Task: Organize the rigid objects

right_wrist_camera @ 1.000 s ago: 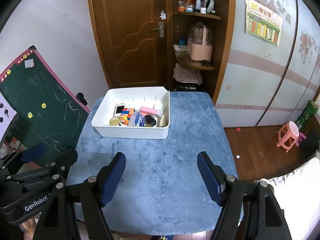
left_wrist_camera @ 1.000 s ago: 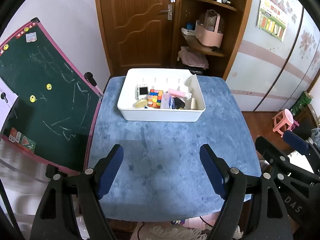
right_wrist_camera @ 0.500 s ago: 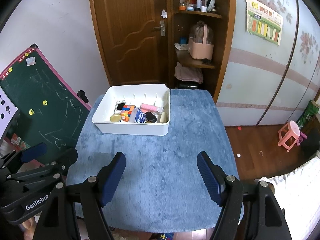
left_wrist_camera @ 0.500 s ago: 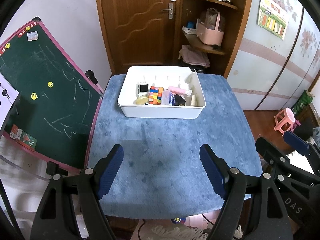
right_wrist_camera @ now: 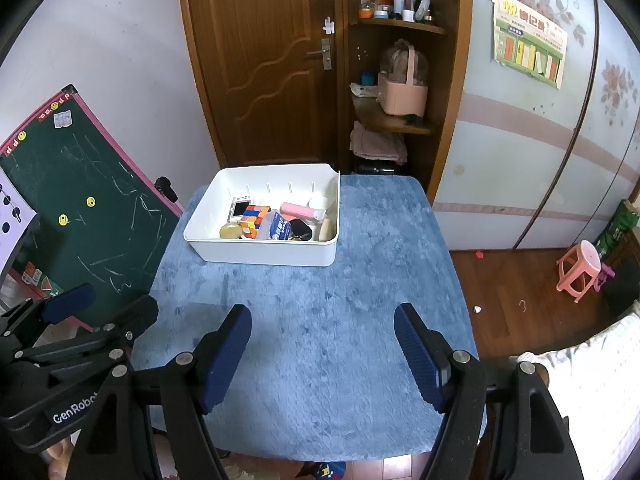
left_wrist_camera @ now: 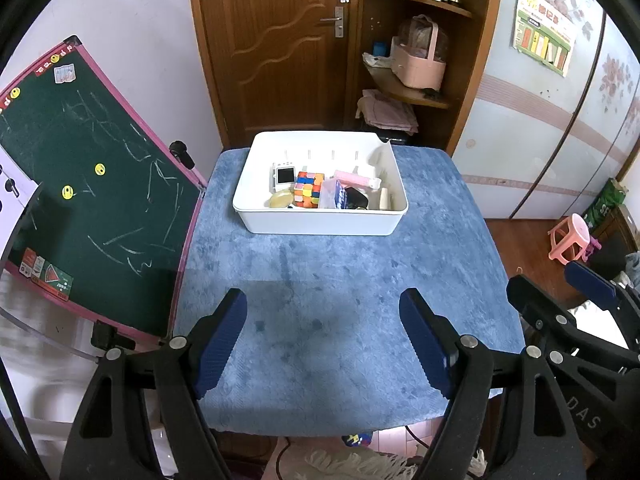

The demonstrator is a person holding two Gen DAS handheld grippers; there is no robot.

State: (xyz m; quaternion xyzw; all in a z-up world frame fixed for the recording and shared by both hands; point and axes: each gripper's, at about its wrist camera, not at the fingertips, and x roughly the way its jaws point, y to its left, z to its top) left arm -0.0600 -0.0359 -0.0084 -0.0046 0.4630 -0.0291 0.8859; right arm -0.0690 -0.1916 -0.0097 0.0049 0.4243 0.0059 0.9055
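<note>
A white rectangular plastic bin [left_wrist_camera: 320, 222] is seen at the far middle of the blue plush-covered worktop [left_wrist_camera: 340, 300], holding small hard items bunched along its near wall: a multicoloured puzzle cube [left_wrist_camera: 307, 195], a small white screen gadget [left_wrist_camera: 284, 176], a pink cylinder [left_wrist_camera: 354, 179]. Both the left tool [left_wrist_camera: 323, 342] and the right tool [right_wrist_camera: 323, 350] are held spread wide and empty over the near edge, well apart from the bin. The items are judged light, stiff and somewhat slick; the cube is best pinched across flat opposite faces, the cylinder across its middle.
</note>
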